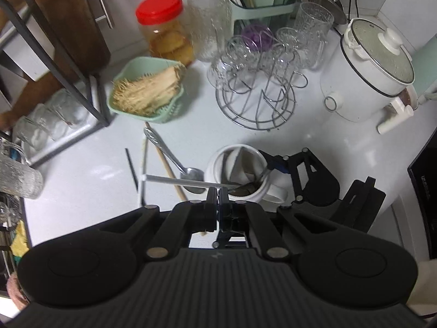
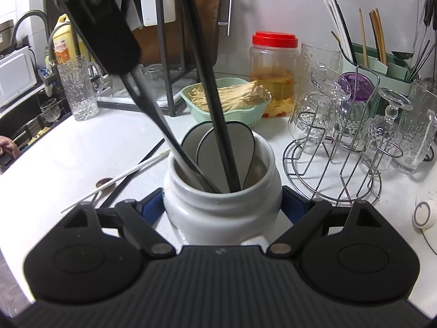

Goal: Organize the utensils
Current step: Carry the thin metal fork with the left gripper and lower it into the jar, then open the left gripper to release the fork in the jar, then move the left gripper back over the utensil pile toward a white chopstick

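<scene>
Left gripper [image 1: 217,195] clenched on a thin white chopstick [image 1: 174,181] over the white ceramic jar [image 2: 222,205].
Right gripper [image 2: 222,205] clasps the jar; the level chopstick may catch its rim and slip.

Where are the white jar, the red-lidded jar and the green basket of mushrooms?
white jar [image 2: 222,213]: right wrist view, front wall.
red-lidded jar [image 2: 274,39]: right wrist view, lid.
green basket [image 1: 164,116]: left wrist view, front rim.
</scene>
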`<state>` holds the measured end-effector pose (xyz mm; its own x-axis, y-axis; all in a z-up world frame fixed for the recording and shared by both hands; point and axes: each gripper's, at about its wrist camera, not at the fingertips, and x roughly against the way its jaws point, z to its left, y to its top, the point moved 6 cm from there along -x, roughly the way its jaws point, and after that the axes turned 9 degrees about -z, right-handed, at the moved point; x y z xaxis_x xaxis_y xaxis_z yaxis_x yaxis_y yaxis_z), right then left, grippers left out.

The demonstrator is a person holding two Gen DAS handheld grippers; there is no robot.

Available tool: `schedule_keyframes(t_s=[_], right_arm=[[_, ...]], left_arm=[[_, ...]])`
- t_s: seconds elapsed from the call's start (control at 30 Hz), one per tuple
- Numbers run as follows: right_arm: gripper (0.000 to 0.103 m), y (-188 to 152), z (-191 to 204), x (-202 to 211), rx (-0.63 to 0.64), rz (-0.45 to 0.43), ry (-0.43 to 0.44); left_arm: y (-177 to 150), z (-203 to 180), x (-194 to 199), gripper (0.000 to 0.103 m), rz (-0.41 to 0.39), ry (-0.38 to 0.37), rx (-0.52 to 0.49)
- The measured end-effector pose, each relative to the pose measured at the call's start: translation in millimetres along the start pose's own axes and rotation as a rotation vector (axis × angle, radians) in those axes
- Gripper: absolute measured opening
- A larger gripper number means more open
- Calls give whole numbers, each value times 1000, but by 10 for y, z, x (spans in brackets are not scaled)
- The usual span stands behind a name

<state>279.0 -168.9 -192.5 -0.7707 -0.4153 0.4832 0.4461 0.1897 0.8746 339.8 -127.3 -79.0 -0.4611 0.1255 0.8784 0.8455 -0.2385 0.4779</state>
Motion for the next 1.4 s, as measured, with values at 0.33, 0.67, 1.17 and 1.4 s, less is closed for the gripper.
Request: schedule_keyframes(t_s=[0.33, 0.67, 1.17, 1.4], right_arm=[[90, -1, 2, 7, 8, -1, 12], [89, 6, 7, -2, 8, 13, 4], [103, 75, -37, 85, -67, 16, -27], [103, 117, 19, 215, -44, -13, -57]], left_arm=[[12, 0, 60, 10, -37, -50, 65], [-86, 139, 564, 65, -230, -47, 159], [-620, 837, 910, 91, -416, 59, 332], [-971, 1043, 739, 91, -389, 78, 320]])
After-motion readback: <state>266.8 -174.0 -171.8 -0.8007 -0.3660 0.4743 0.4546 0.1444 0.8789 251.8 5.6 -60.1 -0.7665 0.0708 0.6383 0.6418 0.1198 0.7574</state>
